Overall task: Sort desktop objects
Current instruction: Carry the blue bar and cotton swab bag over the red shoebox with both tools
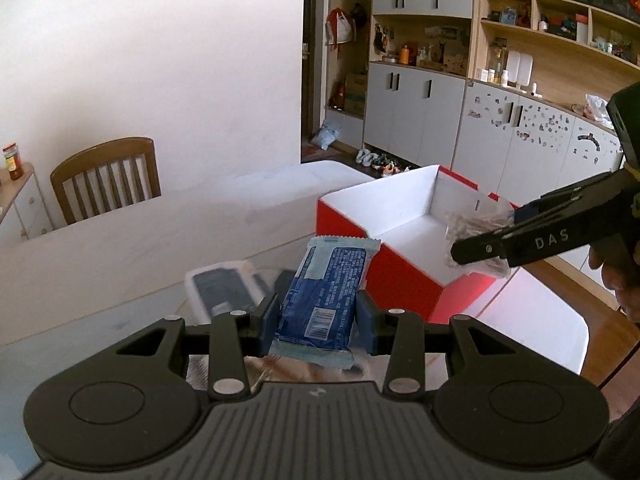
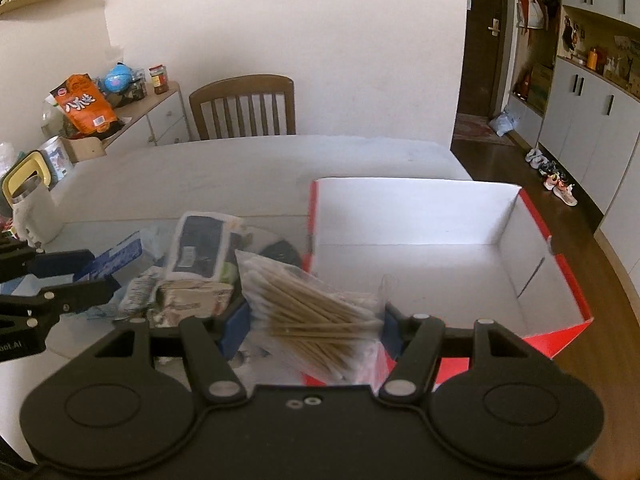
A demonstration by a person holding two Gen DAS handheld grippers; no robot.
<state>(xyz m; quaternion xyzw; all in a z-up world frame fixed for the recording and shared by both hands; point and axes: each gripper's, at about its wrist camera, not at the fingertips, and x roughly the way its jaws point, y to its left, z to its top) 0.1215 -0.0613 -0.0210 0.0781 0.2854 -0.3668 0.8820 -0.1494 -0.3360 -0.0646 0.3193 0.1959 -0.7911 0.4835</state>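
With left tongs [image 1: 316, 312] clamped on blue packet [image 1: 320, 284] and right tongs [image 2: 312, 324] gripping swab bag [image 2: 308, 312], release only once above red box [image 2: 440, 216].

I read "DAS" on the right gripper [image 1: 478, 249] finger; the blue packet [image 1: 320, 292] print and barcode are illegible.

White wall [image 2: 280, 20], wooden chair [image 2: 244, 106]
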